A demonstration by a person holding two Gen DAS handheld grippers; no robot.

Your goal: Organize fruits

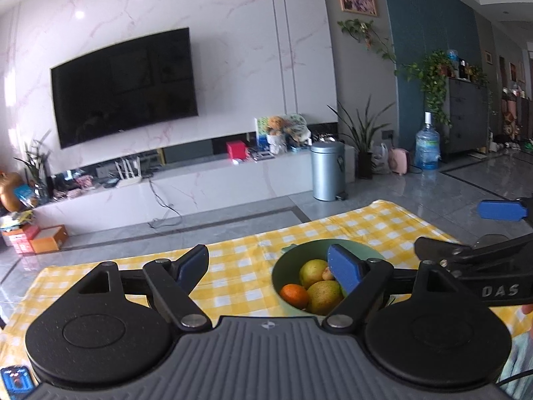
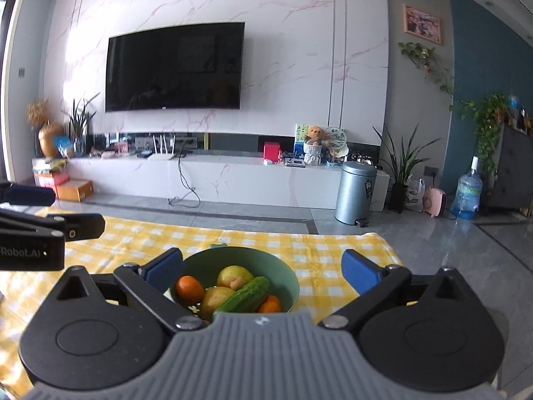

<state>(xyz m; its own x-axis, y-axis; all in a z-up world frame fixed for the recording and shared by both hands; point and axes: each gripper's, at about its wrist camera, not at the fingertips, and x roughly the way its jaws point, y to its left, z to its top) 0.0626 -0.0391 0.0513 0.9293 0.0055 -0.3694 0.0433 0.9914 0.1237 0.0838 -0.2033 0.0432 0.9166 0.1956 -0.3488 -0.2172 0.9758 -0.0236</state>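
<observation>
Two grippers hang above the green bowl [image 2: 283,266], both with jaws spread wide and nothing between them: the left gripper [image 1: 269,266] and the right gripper [image 2: 263,266]. No earlier view is given, so only their present stance can be told.

Inside the bowl lie a cucumber [image 2: 243,295], two yellow-green pears [image 2: 233,275], two oranges [image 2: 190,288] and a small pale piece [image 2: 238,282] that I cannot identify. Around the bowl, the yellow checked tablecloth [image 2: 333,250] shows no loose fruit, so the sorting looks close to finished.

Risks, as I judge them: the cucumber rests atop the pile, leaning near the bowl's near rim, and a passing finger could tip it out. Both tools sit close together beside the bowl, so a careless swing might knock them together, or clip the rim and drag the bowl across the cloth.
</observation>
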